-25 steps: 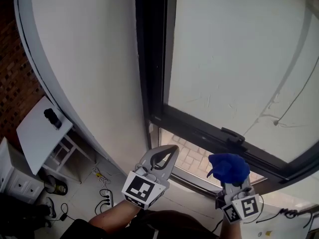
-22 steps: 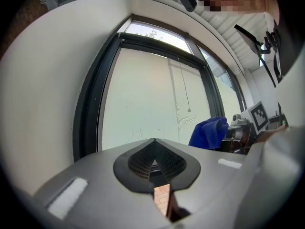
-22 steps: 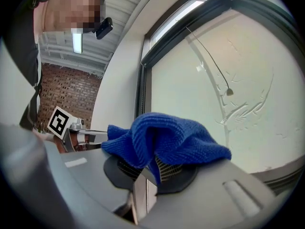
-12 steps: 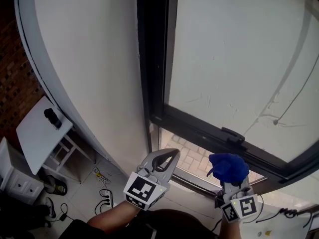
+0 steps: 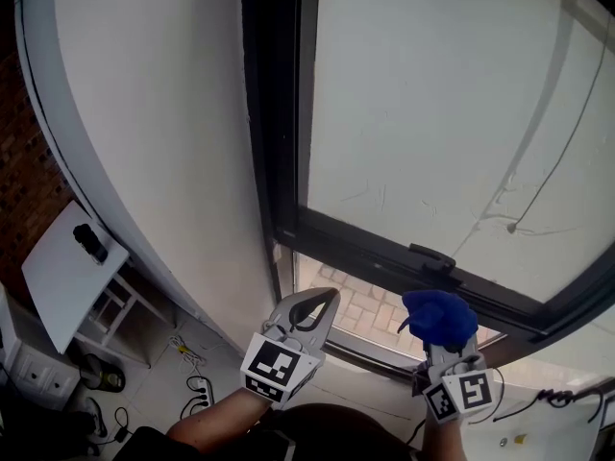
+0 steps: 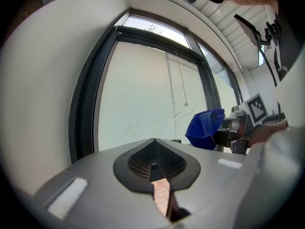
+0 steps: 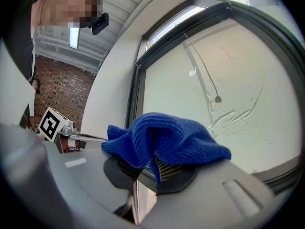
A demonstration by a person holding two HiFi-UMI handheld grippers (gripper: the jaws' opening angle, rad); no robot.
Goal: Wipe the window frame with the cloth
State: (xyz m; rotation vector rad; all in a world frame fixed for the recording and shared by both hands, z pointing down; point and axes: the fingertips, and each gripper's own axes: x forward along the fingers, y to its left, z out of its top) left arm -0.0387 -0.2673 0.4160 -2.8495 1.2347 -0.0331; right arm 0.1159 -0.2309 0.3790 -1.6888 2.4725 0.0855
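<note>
Blue knitted cloth is bunched between the jaws of the right gripper, which are clenched on it so that its folds spill over both tips. It is held up near the lower rail of the dark window frame, which lies ahead of those jaws. Off to their left, the left gripper has its jaws pressed together on nothing and points toward the frame's lower corner.

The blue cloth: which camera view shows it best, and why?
The right gripper view: the blue cloth fills the centre, knit visible, clamped in the right gripper. The head and left gripper views show it only small.
</note>
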